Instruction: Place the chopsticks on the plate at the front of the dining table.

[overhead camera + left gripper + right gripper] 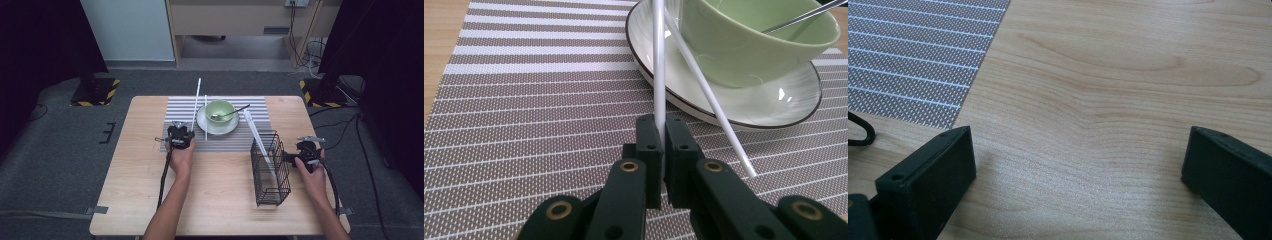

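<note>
Black, blocky pads of the left gripper (659,150) clamp a slim white chopstick (659,60) standing over the woven striped placemat (524,100); beyond, its twin leans on a glossy saucer (749,107) holding a green bowl (749,45). Right gripper (1078,165) gapes above bare wood.

My table (150,200) sits in a pool of soft overhead light, while the floor around it falls off to dim grey and the upper corners of the high view go nearly black. That view is slightly soft and grainy, and fine detail is lost. Shadows there are faint and short. My left gripper (662,131) view is brighter and crisp on the striped mat (524,125); small highlights glint on the white plate (784,95) and the green bowl (749,45), and the jaws nearest the lens blur. In my right gripper (1078,170) view, the wood grain is sharp, with a soft shadow beside one jaw.
</note>
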`<action>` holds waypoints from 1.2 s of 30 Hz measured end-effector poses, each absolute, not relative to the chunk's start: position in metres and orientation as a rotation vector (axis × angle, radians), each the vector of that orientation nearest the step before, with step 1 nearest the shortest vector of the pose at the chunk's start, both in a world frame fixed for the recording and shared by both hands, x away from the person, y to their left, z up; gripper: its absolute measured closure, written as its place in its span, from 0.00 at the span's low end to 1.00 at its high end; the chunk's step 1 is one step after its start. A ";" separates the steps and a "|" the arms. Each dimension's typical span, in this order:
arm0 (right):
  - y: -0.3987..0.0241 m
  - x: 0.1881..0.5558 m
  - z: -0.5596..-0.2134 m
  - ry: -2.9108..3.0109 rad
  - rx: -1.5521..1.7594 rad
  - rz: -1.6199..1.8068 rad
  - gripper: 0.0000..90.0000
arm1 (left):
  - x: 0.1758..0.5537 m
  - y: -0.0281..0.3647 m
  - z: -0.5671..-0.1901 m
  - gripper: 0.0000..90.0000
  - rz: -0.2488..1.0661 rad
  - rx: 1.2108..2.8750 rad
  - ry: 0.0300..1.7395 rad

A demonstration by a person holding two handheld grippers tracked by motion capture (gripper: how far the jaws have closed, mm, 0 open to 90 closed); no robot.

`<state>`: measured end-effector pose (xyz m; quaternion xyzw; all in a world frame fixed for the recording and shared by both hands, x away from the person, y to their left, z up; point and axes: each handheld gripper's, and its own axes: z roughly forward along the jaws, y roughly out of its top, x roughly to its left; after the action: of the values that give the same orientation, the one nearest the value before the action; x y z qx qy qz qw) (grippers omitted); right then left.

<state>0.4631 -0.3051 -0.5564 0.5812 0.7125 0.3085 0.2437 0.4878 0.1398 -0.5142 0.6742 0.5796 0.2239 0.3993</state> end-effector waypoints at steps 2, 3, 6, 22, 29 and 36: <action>-0.305 0.463 -0.556 1.946 1.587 0.843 0.01 | 0.488 0.140 -0.515 0.96 0.566 1.708 1.468; -0.305 0.463 -0.556 1.946 1.587 0.843 0.01 | 0.488 0.140 -0.515 0.96 0.565 1.710 1.468; -0.305 0.463 -0.556 1.946 1.587 0.842 0.01 | 0.487 0.140 -0.516 0.96 0.560 1.710 1.470; -0.305 0.463 -0.556 1.945 1.591 0.841 0.01 | 0.487 0.135 -0.517 0.96 0.567 1.715 1.472; -0.305 0.463 -0.556 1.945 1.591 0.841 0.01 | 0.487 0.135 -0.519 0.96 0.574 1.720 1.488; -0.305 0.463 -0.556 1.945 1.591 0.841 0.01 | 0.488 0.137 -0.520 0.96 0.574 1.717 1.498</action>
<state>0.4633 -0.3048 -0.5564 0.5823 0.7120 0.3078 0.2435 0.4878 0.1369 -0.5198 0.6743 0.5882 0.2253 0.3855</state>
